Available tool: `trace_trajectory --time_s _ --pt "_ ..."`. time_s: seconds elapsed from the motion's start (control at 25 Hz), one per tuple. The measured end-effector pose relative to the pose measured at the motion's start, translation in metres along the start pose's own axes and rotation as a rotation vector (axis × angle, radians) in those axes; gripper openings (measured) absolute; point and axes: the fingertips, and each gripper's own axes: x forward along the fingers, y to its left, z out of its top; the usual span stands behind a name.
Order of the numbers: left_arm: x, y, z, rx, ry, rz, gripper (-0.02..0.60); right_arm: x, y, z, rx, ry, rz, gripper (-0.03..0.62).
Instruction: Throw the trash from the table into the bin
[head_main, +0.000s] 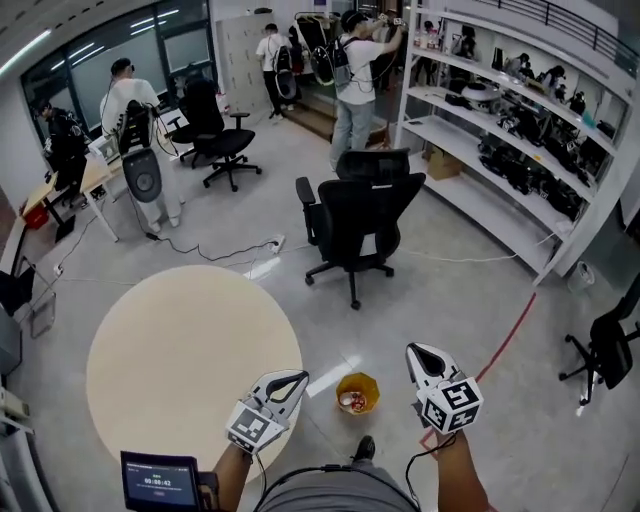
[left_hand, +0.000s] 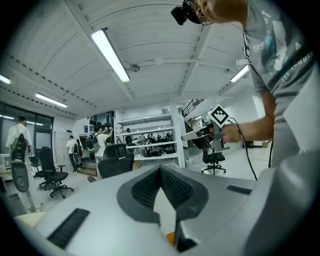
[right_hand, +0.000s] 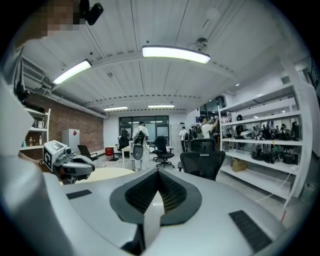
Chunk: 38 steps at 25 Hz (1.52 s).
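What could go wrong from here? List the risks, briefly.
1. The yellow bin stands on the floor close to the person's shoe; a step could tip it and spill the trash inside.
2. Cables trail from the left gripper and right gripper, both shut and empty; they could snag the bin or the round table.

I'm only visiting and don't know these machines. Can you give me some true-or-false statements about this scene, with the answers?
1. The yellow bin stands on the floor beside the round table. True.
2. The right tool grips a piece of trash. False: its jaws are shut with nothing between them.
3. The bin is empty. False: something pale and reddish lies inside it.
4. Nobody sits in the nearest black chair. True.
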Motion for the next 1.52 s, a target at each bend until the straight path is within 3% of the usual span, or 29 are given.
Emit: trace_trajectory --time_s 0.44,1.16,1.36,1.52 --pt "-0.112 0.002 0.019 0.043 -0.074 0.125 0.041 -0.024 0.081 0.053 -0.138 -0.092 0.034 0.011" --pt "-0.258 -0.027 0.002 0.086 -0.114 0.209 0.041 -0.077 0.195 0.049 -0.179 -0.130 0.048 0.011" --pt "-0.263 -0.016 -0.017 0.072 -0.104 0.233 0.041 -0.058 0.201 0.039 -0.180 -0.124 0.068 0.011" --pt "-0.301 -0.017 -0.011 0.077 -0.114 0.251 0.041 -0.062 0.237 0.051 -0.189 -0.121 0.086 0.011"
